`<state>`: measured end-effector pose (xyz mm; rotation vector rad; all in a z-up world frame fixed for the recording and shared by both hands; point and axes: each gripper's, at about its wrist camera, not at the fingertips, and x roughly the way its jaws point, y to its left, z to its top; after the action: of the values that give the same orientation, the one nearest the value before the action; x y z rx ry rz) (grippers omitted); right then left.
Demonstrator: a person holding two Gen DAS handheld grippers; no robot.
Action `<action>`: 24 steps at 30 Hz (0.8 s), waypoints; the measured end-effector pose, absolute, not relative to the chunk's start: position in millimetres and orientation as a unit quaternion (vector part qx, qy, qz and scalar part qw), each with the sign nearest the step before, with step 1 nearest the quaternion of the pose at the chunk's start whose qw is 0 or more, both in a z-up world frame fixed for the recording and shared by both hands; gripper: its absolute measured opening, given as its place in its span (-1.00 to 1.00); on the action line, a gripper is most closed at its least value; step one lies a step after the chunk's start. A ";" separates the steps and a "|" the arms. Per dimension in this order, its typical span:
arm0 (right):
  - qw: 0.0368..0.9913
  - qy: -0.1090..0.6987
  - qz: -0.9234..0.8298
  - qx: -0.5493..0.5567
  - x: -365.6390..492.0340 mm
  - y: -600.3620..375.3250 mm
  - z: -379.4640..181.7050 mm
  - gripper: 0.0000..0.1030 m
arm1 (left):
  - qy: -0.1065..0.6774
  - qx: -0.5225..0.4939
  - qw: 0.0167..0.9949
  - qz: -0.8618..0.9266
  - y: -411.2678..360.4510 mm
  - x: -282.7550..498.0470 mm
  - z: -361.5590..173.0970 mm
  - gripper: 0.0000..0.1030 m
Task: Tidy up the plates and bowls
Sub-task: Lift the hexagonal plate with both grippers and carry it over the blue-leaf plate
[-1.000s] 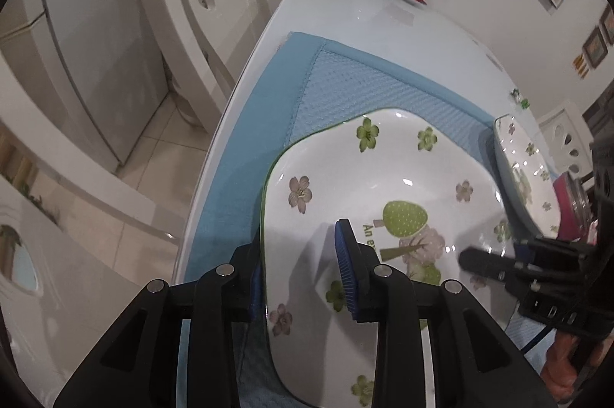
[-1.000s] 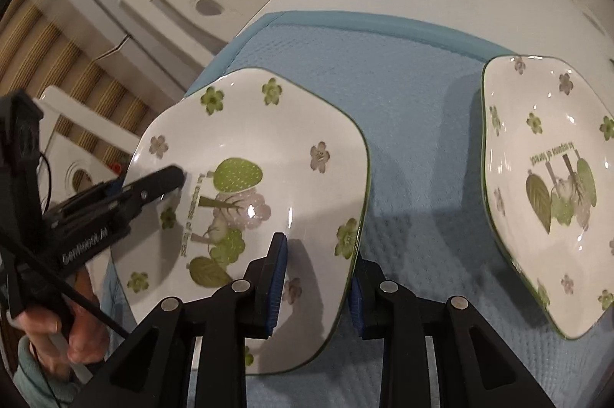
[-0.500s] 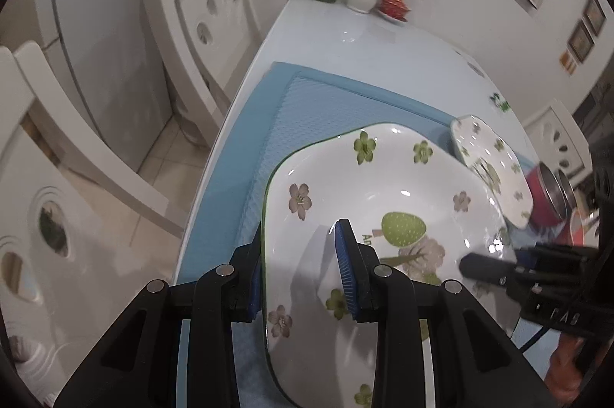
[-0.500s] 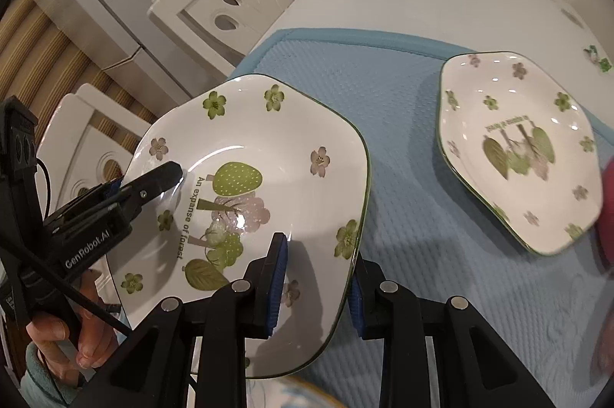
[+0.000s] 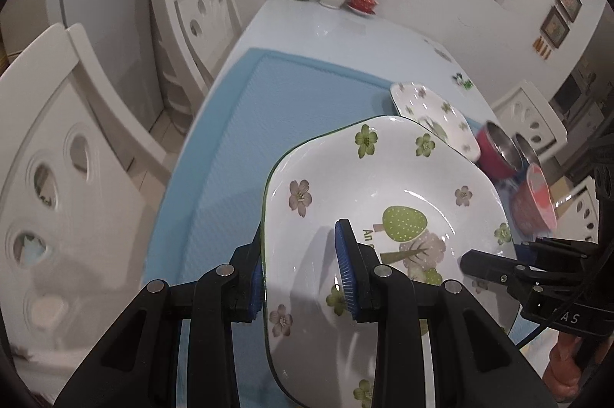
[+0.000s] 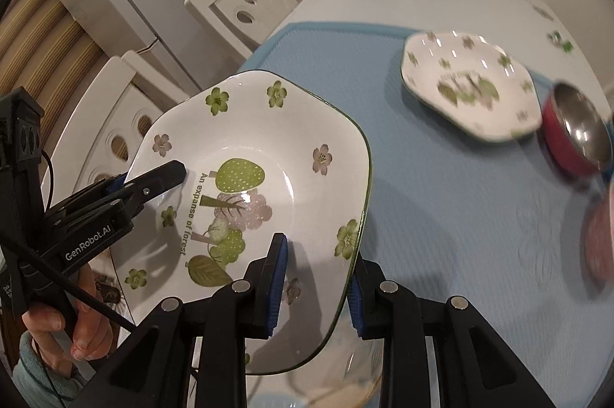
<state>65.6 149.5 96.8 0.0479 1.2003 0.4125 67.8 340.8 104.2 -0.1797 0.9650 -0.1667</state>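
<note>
Tongs, left (image 5: 301, 272) and right (image 6: 316, 287), both clamp one floral plate (image 6: 268, 155); lifted.

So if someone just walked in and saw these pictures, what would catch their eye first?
Most striking is the big flowered plate, held above the blue mat by both claws: the left claw grips one rim, the right claw the opposite one. Beyond it, a matching plate lies on the mat, with a red metal-lined bowl beside it.
</note>
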 end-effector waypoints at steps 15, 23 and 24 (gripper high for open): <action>0.778 0.606 0.161 0.026 -13.3 118.2 66.7 -0.47 | 0.510 -0.074 0.851 -0.103 310.7 8.9 67.6 -0.46; 0.777 0.615 0.137 0.021 -17.6 107.3 54.7 -0.46 | 0.526 -0.067 0.840 -0.116 299.7 3.8 50.5 -0.45; 0.778 0.614 0.134 0.018 -17.3 107.4 54.5 -0.46 | 0.527 -0.067 0.839 -0.117 299.3 4.2 49.6 -0.45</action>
<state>-17.3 107.4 54.5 0.0393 1.3274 0.2901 4.2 299.3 49.6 -0.1426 1.1146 -0.2466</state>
